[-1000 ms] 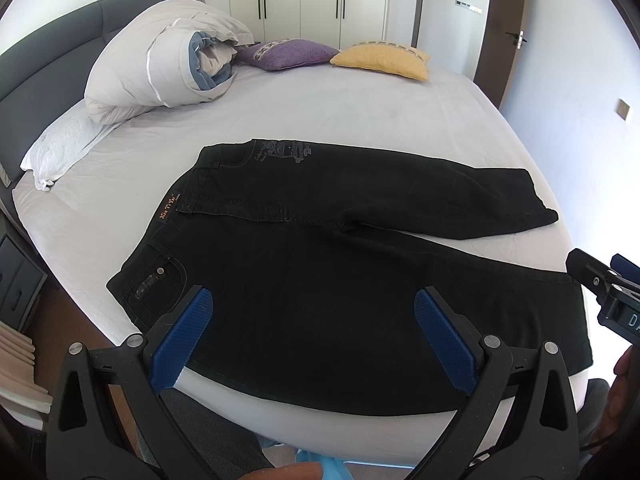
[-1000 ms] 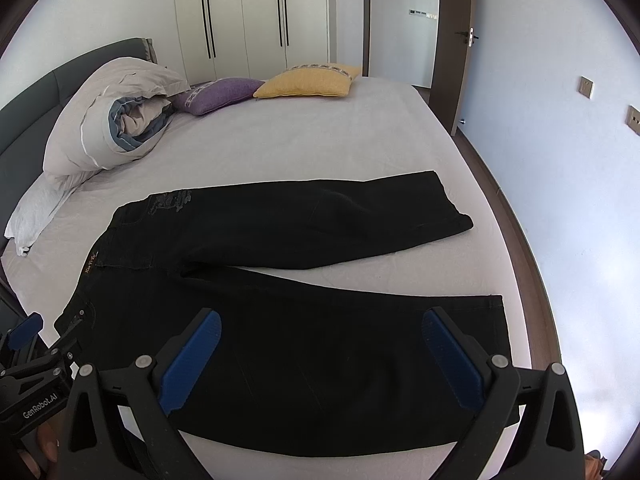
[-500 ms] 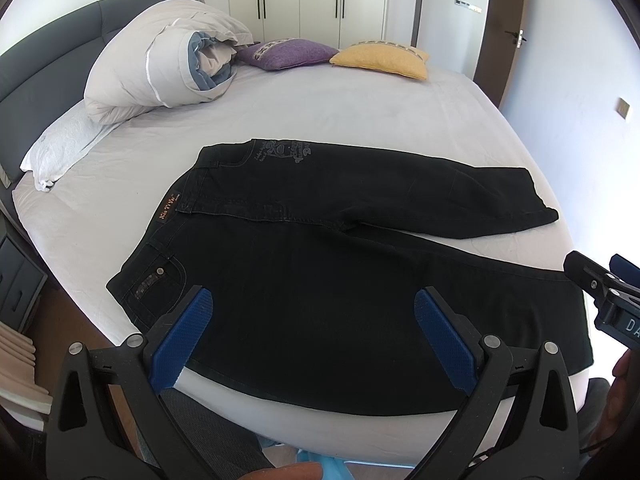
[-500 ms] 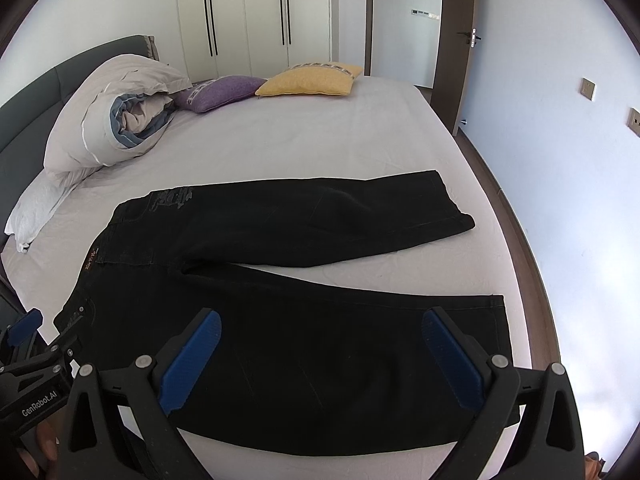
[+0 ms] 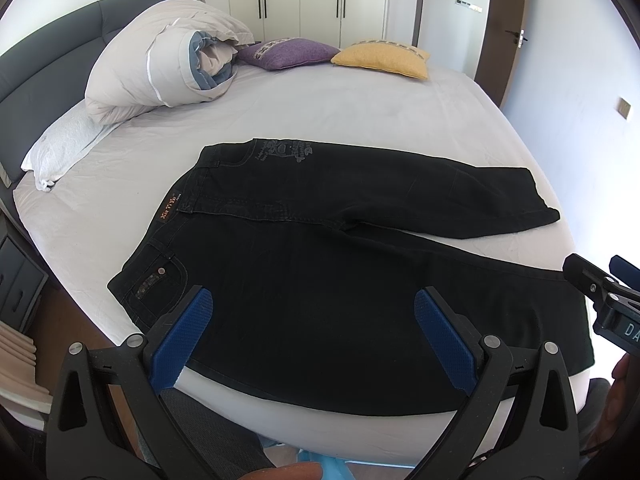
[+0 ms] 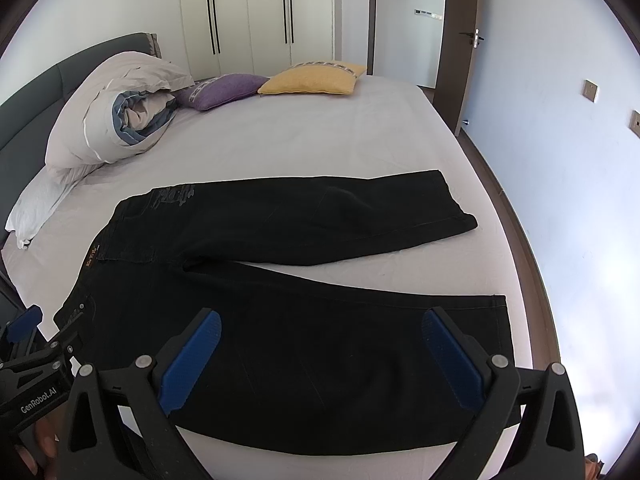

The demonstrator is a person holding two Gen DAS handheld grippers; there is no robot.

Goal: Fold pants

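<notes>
Looking along the left gripper [image 5: 312, 328], I see the black pants [image 5: 340, 264] spread flat on the bed [image 5: 360, 120], waistband toward the headboard side, the two legs splayed apart toward the foot. Its blue pads [image 5: 182, 338] stand wide apart above the near leg, holding nothing and touching nothing. At the right edge the right gripper [image 5: 600, 288] pokes into view near the hem of the near leg. A rolled duvet [image 5: 160, 68] sits on a white pillow [image 5: 64, 144], with a purple cushion [image 5: 292, 53] and a yellow cushion [image 5: 380, 58] beyond it.

From the right wrist view, the pants [image 6: 300, 320] lie the same way, the far leg angled off from the near one. The right gripper [image 6: 320, 360] hovers over the near leg with its blue pads [image 6: 452, 364] spread wide, empty. The left gripper [image 6: 28, 344] shows at the lower left, by the waistband corner, with a hand [image 6: 40, 444] partly visible beneath it.
</notes>
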